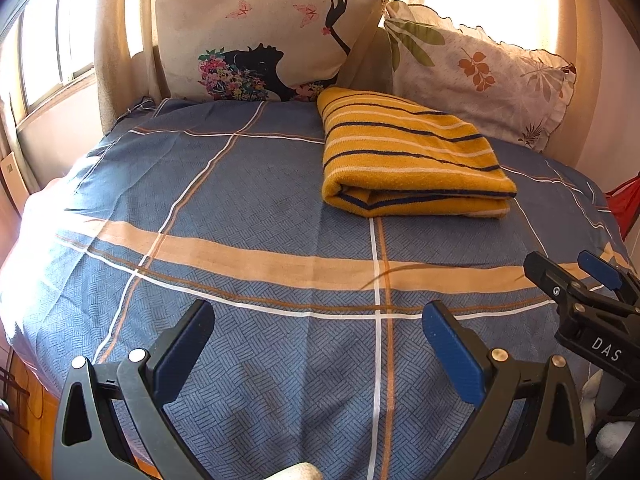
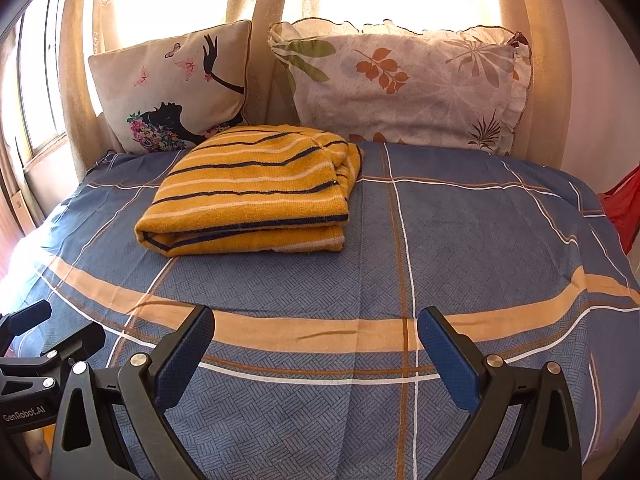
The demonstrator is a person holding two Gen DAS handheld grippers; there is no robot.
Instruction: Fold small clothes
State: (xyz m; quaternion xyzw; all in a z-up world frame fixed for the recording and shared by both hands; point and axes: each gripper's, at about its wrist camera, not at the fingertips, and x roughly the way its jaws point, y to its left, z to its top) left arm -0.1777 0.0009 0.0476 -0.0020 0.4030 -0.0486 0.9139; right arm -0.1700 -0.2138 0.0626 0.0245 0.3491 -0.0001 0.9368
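A yellow garment with dark blue and white stripes (image 1: 408, 152) lies folded in a neat rectangle on the blue checked bedsheet (image 1: 248, 208), near the pillows. It also shows in the right wrist view (image 2: 252, 192). My left gripper (image 1: 318, 320) is open and empty, held over the near part of the bed, well short of the garment. My right gripper (image 2: 316, 326) is open and empty, also over the near part of the bed. The right gripper shows at the right edge of the left wrist view (image 1: 576, 276).
Two pillows lean against the curtained window at the bed's head: one with a woman's silhouette (image 1: 260, 36) and one with leaves (image 1: 480, 68). A red cloth (image 2: 624, 204) hangs off the bed's right side. The left gripper's body (image 2: 36, 364) shows at the lower left of the right wrist view.
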